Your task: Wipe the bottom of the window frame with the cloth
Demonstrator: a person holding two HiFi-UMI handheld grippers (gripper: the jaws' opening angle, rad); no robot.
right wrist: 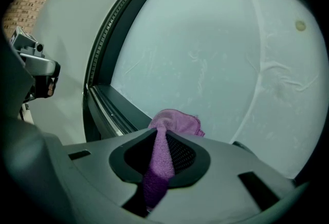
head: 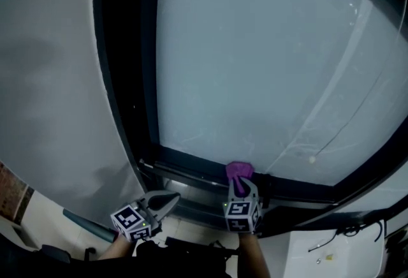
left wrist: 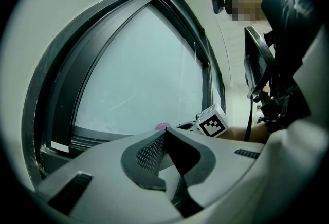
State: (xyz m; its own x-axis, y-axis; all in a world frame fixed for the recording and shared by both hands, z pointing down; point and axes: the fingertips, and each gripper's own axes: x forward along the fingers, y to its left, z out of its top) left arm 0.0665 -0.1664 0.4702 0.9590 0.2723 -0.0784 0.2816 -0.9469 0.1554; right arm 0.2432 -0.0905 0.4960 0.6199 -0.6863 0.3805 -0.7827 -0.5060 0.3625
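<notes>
A purple cloth is clamped in my right gripper, which is shut on it. The bunched end of the cloth rests against the dark bottom rail of the window frame, right below the frosted pane. My left gripper is shut and holds nothing. It hovers lower and to the left, short of the frame's bottom left corner. In the left gripper view a sliver of the cloth shows beside the right gripper's marker cube.
A grey wall runs along the left of the frame's upright. Brickwork shows at the far left. A white ledge with cables lies at the lower right. A person's head and dark sleeve fill the left gripper view's right side.
</notes>
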